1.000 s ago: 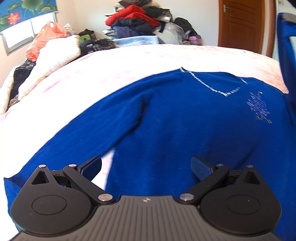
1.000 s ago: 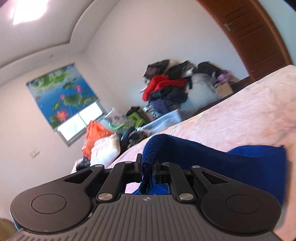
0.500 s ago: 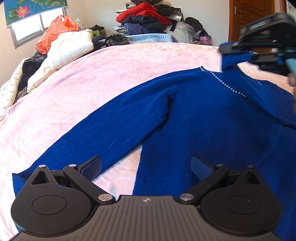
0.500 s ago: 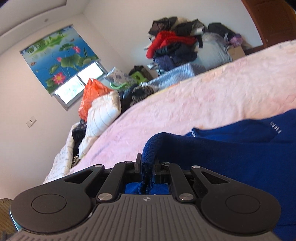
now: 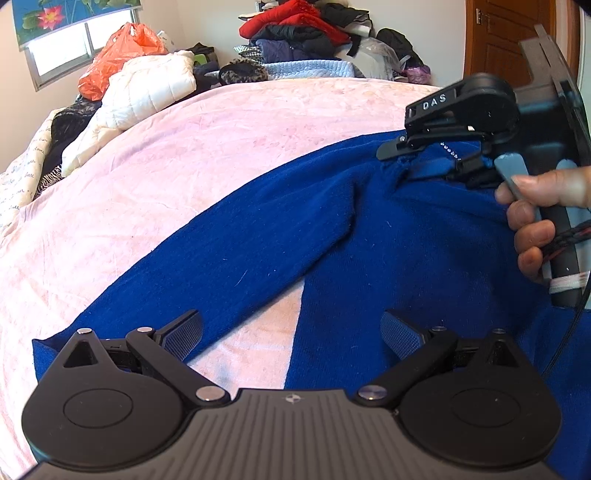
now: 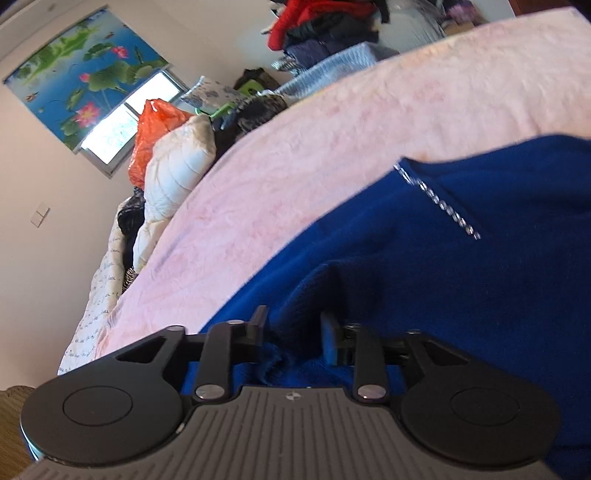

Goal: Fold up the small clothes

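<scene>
A royal blue sweater (image 5: 388, 236) with a beaded neckline lies spread on the pink bedspread (image 5: 184, 155); one long sleeve (image 5: 207, 273) runs toward the lower left. My left gripper (image 5: 291, 330) is open and empty, low over the sleeve and hem. My right gripper (image 5: 410, 155) shows in the left wrist view at the upper right, down on the sweater near the neckline. In the right wrist view the right gripper (image 6: 293, 328) has its jaws partly apart, with a ridge of blue fabric (image 6: 306, 295) lying between them, not clamped. The beaded neckline (image 6: 436, 199) lies just ahead.
A white quilted duvet (image 5: 144, 92) and an orange plastic bag (image 5: 118, 55) lie at the bed's far left. A heap of clothes (image 5: 306, 33) stands behind the bed. A wooden door (image 5: 509, 37) is at the back right. A window with a lotus blind (image 6: 85, 85) is on the left wall.
My right gripper carried the sleeve fold across, came down onto the sweater near the neckline, and its jaws have opened from a tight pinch. The left gripper stayed open.
</scene>
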